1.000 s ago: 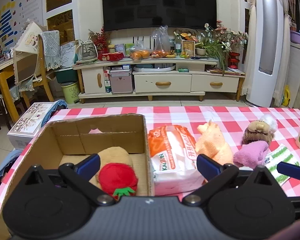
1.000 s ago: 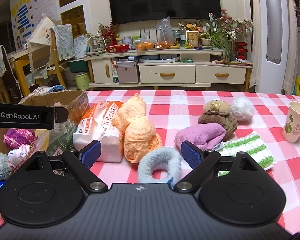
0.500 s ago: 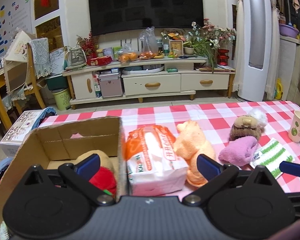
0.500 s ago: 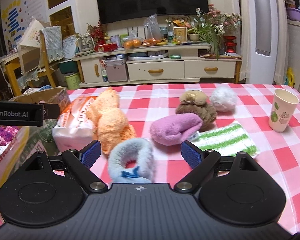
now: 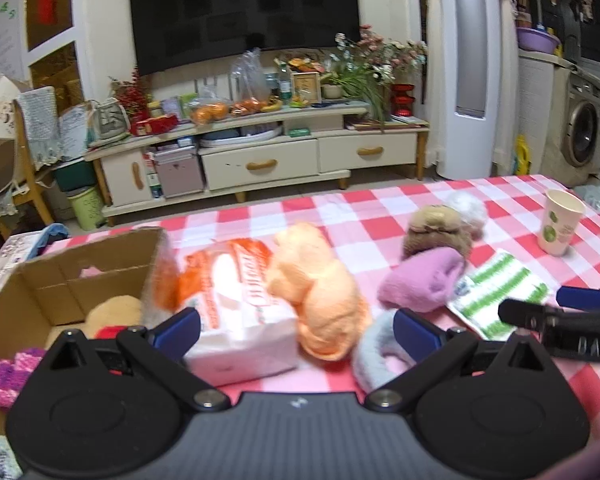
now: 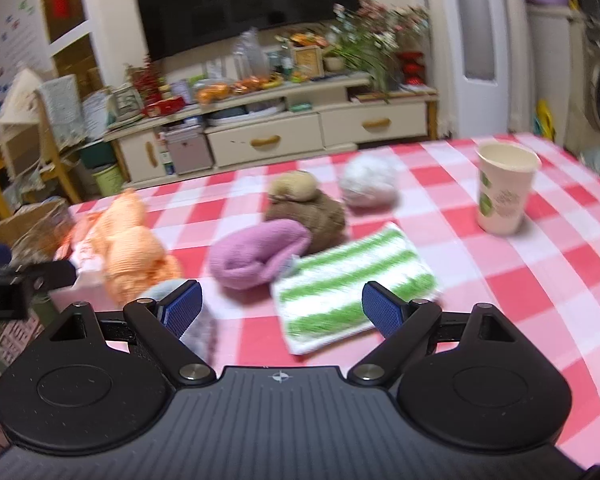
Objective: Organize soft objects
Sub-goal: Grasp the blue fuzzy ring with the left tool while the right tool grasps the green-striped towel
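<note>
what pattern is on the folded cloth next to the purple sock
Green and white stripes. The folded cloth shows best in the right wrist view, beside the purple sock.

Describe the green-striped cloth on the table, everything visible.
The green-striped cloth is a folded rectangle of fuzzy, towel-like fabric with alternating green and white bands. It lies flat on the red-checked tablecloth, set at an angle. Its far left corner meets the purple plush, with a small tag showing there. Nothing grips it; the right tongs are open just in front of its near edge.

Dark television (image 5: 244,12), cream media console (image 5: 260,152), white tower fan (image 5: 476,68), washing machine (image 5: 582,132)
</note>
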### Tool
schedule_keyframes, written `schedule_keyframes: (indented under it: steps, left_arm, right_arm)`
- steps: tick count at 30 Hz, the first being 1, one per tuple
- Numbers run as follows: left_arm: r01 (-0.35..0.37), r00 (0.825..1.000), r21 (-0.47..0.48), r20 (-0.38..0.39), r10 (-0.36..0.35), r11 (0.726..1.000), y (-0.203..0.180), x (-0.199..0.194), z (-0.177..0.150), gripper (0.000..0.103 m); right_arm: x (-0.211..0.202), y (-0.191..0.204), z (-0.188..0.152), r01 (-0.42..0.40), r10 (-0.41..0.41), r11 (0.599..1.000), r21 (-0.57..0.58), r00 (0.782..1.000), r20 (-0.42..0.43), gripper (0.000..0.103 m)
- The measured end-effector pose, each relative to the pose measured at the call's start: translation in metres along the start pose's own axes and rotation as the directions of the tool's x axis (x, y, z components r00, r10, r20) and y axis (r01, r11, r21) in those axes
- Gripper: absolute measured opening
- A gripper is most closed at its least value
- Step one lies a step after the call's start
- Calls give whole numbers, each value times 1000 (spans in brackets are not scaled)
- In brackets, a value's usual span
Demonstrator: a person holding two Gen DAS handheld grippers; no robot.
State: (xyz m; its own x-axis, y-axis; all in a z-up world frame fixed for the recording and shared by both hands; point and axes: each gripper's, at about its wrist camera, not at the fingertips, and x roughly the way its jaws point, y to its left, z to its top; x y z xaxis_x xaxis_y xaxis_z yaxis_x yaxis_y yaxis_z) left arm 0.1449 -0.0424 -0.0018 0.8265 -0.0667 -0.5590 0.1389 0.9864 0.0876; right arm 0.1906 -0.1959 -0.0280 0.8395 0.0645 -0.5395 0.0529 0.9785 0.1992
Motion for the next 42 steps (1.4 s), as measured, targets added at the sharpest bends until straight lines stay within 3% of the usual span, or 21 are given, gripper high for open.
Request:
schedule_keyframes:
  steps: [5,13,26,28,34,37,42]
  left_arm:
    - [46,999,21,-29,-45,999,-16,7,-6,102]
    - [103,990,29,-94,-100,994,-40,26,-18,102]
    - [108,984,-12,-144,-109,994,-55,53,-25,101]
    - [104,983,-17,-153,-106,994,-55,57,-26,96]
    - [129,970,-87,-195,-143,988,-52,68,-29,72]
    - [149,961,-150,-210,-179,977,-49,72,-32,70]
    - [164,957,-153,-214,-195,975,-53,73,-32,64]
  right_arm:
    - [10,-38,-2,18,-15,992,122,1000,-25,103]
    - [32,-83,-5,-27,43,953,303,998,-47,103]
    - [55,-94,-3,-144,179,894,425,983,-42,103]
    - [56,-98,1,-161,198,885,436,979,-40,103]
    - [51,-104,4,-287,315,813,507,949,32,103]
    - [48,-102,7,-367,372,775,514,923,98,103]
    - [51,-80,11,-431,430,783,449,896,110,103]
